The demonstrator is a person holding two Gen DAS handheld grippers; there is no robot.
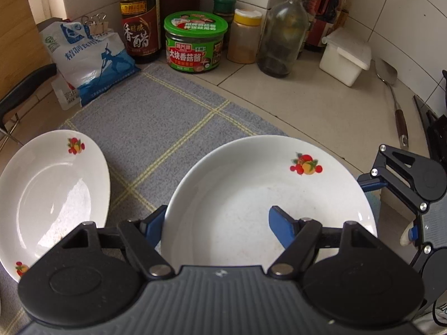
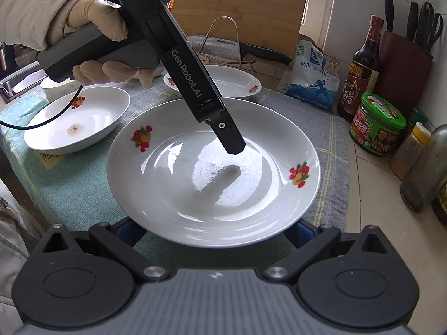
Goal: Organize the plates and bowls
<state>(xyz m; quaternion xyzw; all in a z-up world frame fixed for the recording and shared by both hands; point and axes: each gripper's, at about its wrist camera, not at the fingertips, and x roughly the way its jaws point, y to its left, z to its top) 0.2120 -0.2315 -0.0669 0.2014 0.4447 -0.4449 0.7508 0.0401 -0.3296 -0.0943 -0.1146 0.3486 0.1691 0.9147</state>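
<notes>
A white plate with fruit prints (image 1: 251,195) (image 2: 212,173) lies on the grey checked cloth (image 1: 156,128). My left gripper (image 1: 216,223) stands open and wide: one blue finger (image 1: 152,226) is outside the plate's rim and the other finger (image 1: 282,224) hovers over its inside. From the right wrist view that left gripper (image 2: 232,142) hangs just above the plate's middle, held by a gloved hand (image 2: 95,22). My right gripper (image 2: 215,237) is open too, its blue fingers (image 2: 128,234) partly hidden under the plate's near rim; whether they touch it I cannot tell.
More matching plates sit around: one at the left (image 1: 56,189), a stained one (image 2: 78,122) and one behind (image 2: 223,81). A salt bag (image 1: 92,64), vinegar bottle (image 1: 139,19), green jar (image 1: 195,44), glass bottle (image 1: 285,36), white box (image 1: 346,55) and spatula (image 1: 391,83) line the counter's back.
</notes>
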